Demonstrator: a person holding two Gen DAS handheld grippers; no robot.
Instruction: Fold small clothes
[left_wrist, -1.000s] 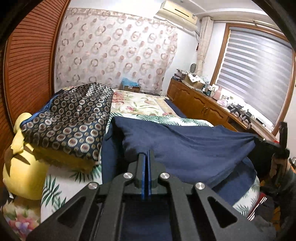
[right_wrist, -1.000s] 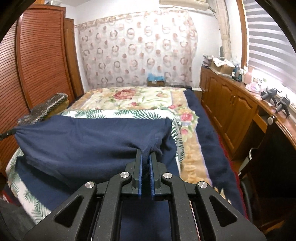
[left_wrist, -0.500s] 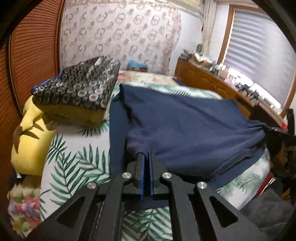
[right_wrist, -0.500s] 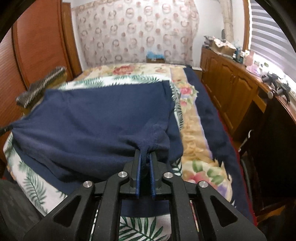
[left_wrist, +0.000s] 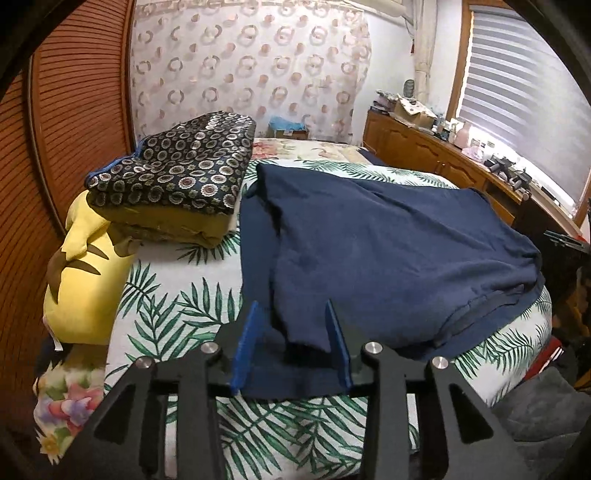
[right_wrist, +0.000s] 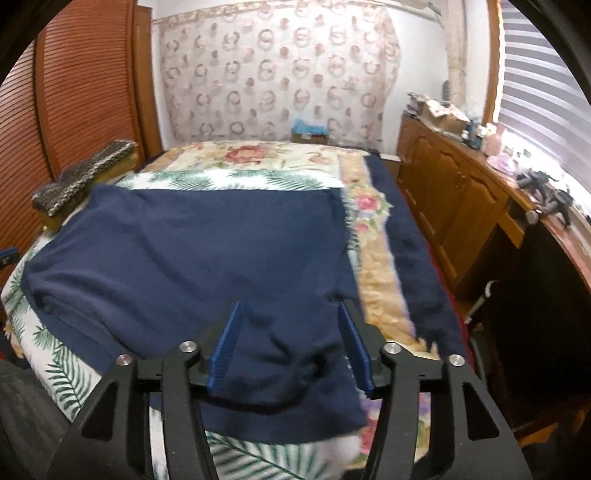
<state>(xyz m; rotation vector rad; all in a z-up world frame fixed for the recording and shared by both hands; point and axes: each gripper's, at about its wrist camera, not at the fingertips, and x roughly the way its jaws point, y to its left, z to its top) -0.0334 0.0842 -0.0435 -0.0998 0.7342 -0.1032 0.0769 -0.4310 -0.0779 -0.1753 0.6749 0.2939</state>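
Plush (left_wrist: 83, 273), yellow, lies at bed (left_wrist: 177, 295) left edge, beside a folded patterned quilt (left_wrist: 184, 173). Left gripper (left_wrist: 291, 314): jaws wide apart, holding nothing. Navy garment (left_wrist: 388, 251) lies folded flat on bed. Right gripper (right_wrist: 290, 315): jaws wide, empty. No legible writing.

The garment (left_wrist: 388, 251) is showing plain navy against a bedspread (left_wrist: 177, 306) printed with green palm leaves on white. Beside it, a cushion (left_wrist: 181, 170) is displaying pale rings on black, above a yellow plush (left_wrist: 85, 280).
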